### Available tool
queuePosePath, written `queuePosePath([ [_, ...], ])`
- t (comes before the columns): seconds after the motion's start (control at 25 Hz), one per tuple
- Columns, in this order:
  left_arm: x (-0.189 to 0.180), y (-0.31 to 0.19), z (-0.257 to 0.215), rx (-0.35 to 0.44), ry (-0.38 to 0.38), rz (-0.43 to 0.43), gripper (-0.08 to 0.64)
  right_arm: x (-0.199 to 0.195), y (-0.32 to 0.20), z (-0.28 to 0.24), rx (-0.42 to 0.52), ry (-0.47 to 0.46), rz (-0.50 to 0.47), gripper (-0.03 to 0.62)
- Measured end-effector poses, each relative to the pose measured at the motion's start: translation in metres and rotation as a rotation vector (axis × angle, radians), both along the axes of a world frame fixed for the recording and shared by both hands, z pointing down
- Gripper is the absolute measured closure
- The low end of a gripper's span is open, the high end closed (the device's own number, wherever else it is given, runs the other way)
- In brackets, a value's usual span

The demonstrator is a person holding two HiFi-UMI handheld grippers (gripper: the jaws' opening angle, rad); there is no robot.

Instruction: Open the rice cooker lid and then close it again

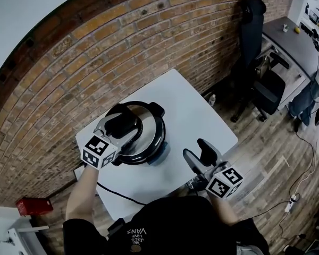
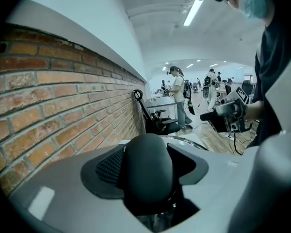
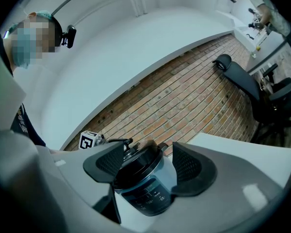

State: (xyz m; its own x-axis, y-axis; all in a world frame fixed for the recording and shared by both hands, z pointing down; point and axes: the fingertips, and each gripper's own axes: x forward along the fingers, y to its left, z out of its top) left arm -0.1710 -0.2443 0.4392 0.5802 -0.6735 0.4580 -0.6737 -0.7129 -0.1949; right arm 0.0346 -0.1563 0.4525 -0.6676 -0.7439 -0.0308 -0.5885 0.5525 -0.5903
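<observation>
Cooker [image 1: 147,138] sits on the white surface [image 1: 196,110], towards the brick wall [image 1: 95,52], lid [image 1: 149,122] seated. Left gripper [image 1: 125,122] is over the lid, jaws spread wide either side of the black knob [image 2: 148,171]; a gap shows at one pad, no clamp visible. Right gripper [image 1: 198,154] hovers near the surface's front edge, well clear of the cooker, jaws apart, nothing held. Black cable [image 1: 117,194] runs across the surface's front-left corner.
</observation>
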Motion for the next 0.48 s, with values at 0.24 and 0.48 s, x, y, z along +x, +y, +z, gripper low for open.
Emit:
queuePosePath([
  [0.24, 0.0008, -0.0037, 0.0016, -0.004, -0.023, 0.022, 0.281, -0.0023, 0.003, 0.0006, -0.005, 0.001, -0.002, 0.287],
  [0.48, 0.0023, -0.0024, 0.0022, -0.001, -0.028, 0.062, 0.279, -0.0055, 0.0073, 0.0004, -0.009, 0.015, -0.007, 0.287],
])
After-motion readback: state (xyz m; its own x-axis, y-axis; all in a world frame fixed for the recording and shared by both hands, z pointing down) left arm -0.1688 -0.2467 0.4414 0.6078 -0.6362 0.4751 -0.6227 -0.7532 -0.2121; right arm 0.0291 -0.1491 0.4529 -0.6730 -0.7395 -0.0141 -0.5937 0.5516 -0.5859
